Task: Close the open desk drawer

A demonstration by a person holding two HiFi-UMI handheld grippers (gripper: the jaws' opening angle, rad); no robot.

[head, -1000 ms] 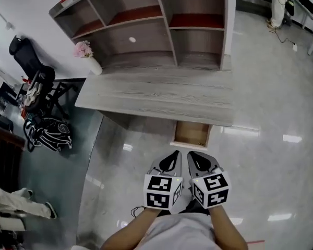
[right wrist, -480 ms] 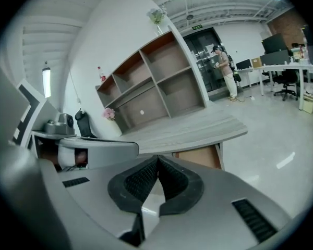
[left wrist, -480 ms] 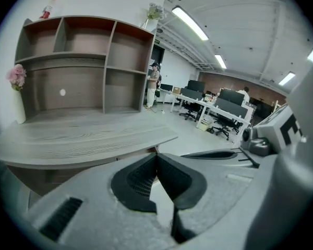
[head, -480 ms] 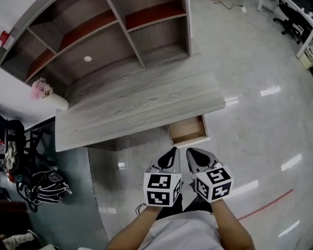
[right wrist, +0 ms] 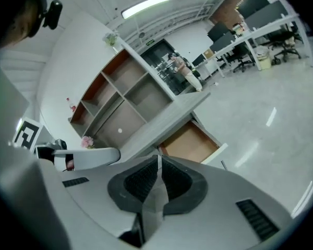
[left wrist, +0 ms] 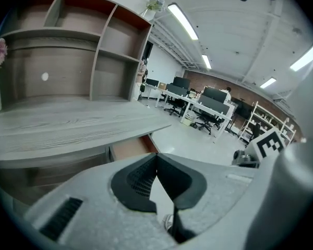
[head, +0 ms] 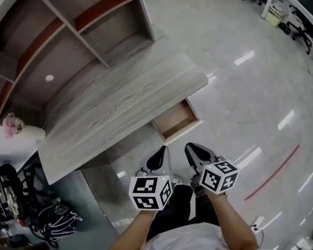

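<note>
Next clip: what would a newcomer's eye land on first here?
The open drawer juts from under the right end of the grey wood-grain desk, looking empty. The left gripper and right gripper hang side by side just short of it, both with jaws shut on nothing. A vase of pink flowers stands at the desk's far left.

Desk drawer point(head: 175, 120): open, pulled well out from under front edge of grey wood-grain desk point(head: 120, 108), near its right end in head view. Shallow box, level, brown bottom in plain sight, pale front panel toward the floor side.
</note>
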